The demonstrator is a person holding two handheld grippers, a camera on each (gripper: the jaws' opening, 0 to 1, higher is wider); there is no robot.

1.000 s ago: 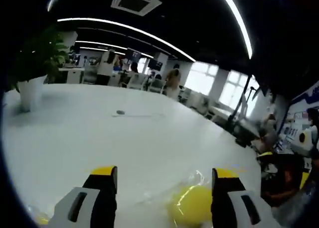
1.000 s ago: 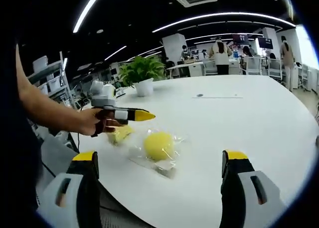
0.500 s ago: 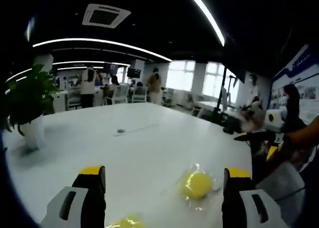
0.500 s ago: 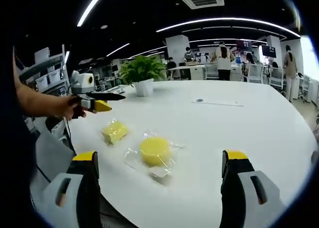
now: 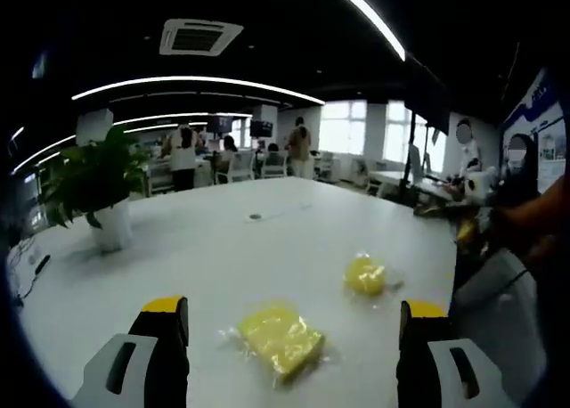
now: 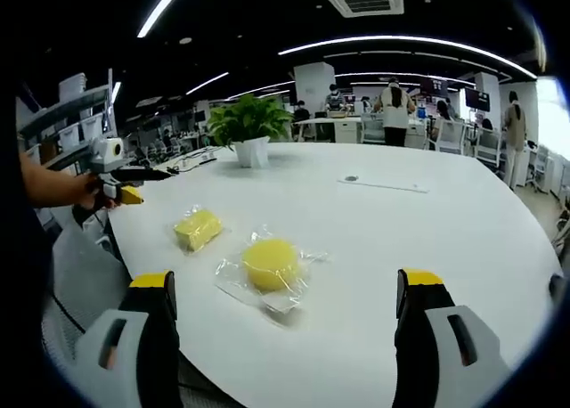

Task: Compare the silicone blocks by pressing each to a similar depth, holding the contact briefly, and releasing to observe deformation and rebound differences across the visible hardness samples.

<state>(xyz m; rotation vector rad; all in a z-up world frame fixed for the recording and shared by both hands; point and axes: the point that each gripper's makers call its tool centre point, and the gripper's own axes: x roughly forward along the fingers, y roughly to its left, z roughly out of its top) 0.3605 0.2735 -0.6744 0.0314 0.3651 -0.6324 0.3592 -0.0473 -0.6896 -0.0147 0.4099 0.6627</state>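
Silicone blocks, bagged, yellow: two on the white table: one rectangular block, one round block. Potted plant: one, on the table. Claws: two, left claw and right claw, jaws apart.

Left gripper farther from blocks.

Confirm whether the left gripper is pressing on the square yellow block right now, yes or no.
No: in the right gripper view the left gripper is held off the table's edge, well apart from the square yellow block lying untouched in its clear wrapper.
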